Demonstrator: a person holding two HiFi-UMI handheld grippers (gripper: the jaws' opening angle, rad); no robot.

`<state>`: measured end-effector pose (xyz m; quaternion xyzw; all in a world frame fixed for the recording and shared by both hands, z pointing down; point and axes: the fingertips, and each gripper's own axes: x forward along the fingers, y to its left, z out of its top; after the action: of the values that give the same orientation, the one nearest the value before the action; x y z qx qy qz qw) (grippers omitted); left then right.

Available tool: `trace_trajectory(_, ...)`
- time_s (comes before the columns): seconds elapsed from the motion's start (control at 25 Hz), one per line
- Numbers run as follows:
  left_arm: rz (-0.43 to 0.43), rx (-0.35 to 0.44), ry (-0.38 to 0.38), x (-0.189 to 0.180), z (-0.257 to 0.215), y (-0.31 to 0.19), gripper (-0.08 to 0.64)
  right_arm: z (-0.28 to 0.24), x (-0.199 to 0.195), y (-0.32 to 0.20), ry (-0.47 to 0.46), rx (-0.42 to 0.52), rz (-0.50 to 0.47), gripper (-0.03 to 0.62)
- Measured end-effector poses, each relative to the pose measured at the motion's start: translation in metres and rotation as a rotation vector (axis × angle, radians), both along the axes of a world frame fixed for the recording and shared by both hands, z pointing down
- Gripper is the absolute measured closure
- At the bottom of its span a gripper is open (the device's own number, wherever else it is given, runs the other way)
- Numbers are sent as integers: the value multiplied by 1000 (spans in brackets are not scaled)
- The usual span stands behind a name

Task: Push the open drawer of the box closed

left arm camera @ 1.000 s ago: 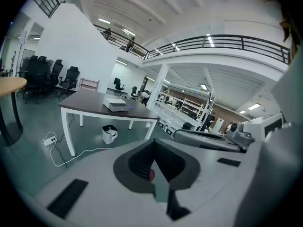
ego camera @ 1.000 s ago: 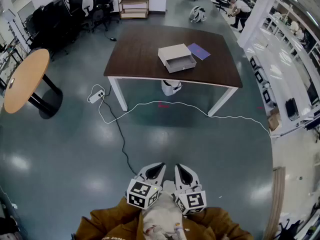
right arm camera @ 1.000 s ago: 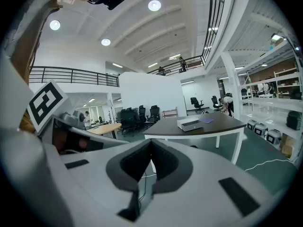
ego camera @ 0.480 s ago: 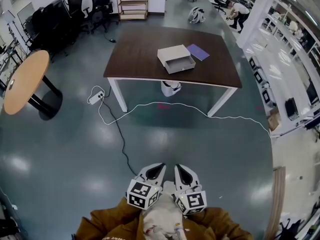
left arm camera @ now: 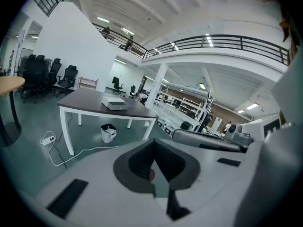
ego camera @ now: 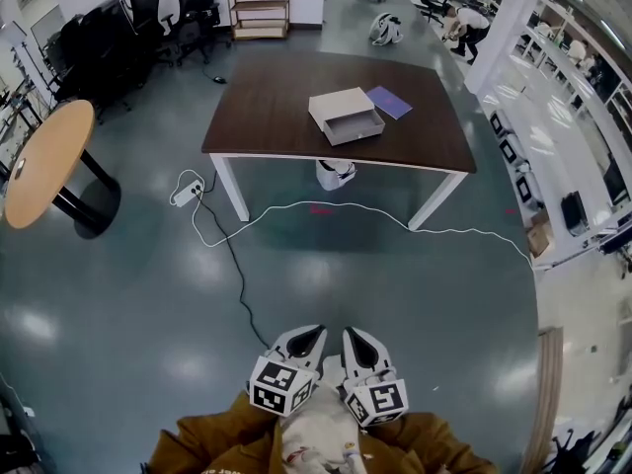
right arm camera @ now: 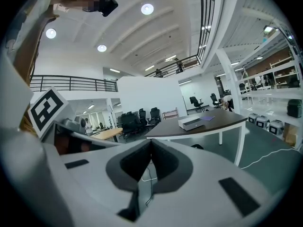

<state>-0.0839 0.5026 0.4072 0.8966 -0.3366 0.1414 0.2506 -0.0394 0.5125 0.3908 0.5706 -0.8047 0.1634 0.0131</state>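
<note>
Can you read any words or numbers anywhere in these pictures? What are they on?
None can be read.
The cubes on left gripper and right gripper: black-and-white square patterns only, no letters.
On the box and purple sheet on the table: nothing readable.

Distant box point(ego camera: 337, 105) in all views

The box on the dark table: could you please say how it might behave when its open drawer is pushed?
The box looks small and light, standing loose on the smooth table, so it may slide back. Its drawer looks stiff enough to push.
</note>
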Motion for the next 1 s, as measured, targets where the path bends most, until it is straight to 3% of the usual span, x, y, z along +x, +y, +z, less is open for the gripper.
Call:
trace_trajectory(0.4, -15, -47, -13, 0, 13, -25, 555, 10, 4, -27, -29, -50, -9, 586)
trace_trajectory(0.64, -47, -52, -38, 14, 23, -80, 555, 19, 23, -86, -53, -49, -27, 586)
trace_trajectory(0.8, -70, -65, -44, 40, 27, -140, 555, 24, 51, -147, -67, -58, -41, 586)
trace_trajectory(1.0, -26, -68, -56, 102, 17, -223, 555, 18, 98, -235, -96, -67, -70, 586)
